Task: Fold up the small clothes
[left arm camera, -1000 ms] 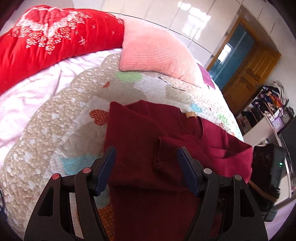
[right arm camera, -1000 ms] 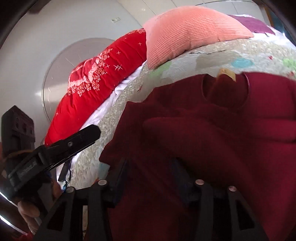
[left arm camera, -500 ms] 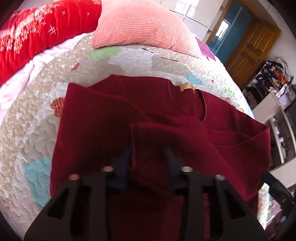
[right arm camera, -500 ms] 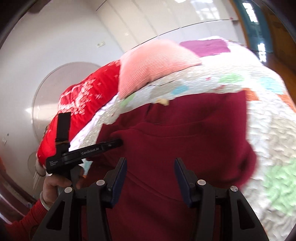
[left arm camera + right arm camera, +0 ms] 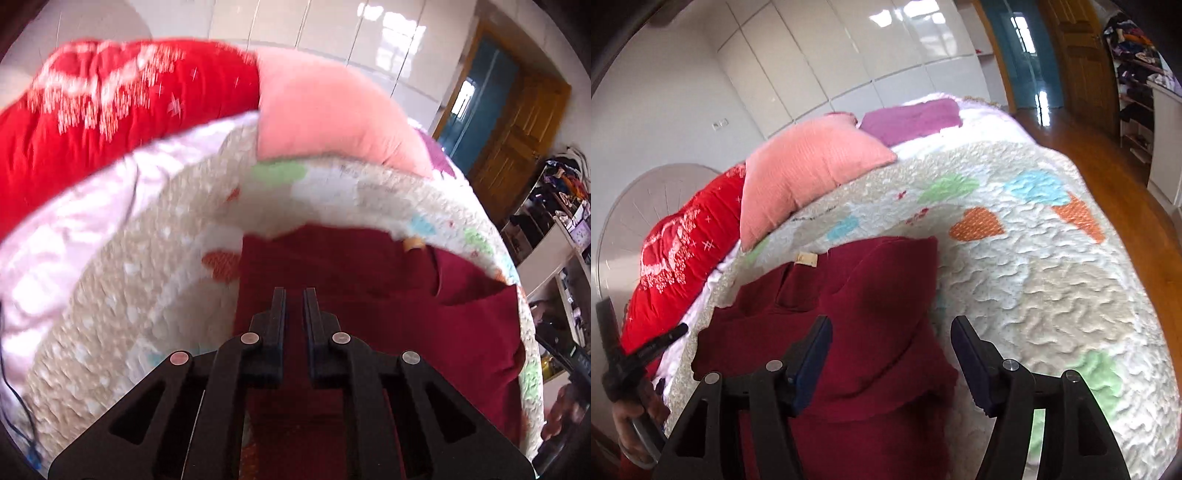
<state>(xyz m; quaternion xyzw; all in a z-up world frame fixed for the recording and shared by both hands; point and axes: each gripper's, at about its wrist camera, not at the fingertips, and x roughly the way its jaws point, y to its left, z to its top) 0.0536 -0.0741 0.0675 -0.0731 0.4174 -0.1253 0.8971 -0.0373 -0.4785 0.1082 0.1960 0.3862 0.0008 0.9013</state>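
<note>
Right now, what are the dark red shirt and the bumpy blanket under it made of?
The dark red shirt looks like soft matte knit cloth, limp and creased. The bumpy blanket looks like a quilted cotton cover: wavy stitched ridges and coloured patches. The exact fibre can't be told.

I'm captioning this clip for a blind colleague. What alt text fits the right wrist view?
An open right gripper hovers over a partly folded dark red top lying on a quilted bedspread with colored hearts. A pink pillow and a red duvet lie behind it, and the left gripper shows at the left edge.
</note>
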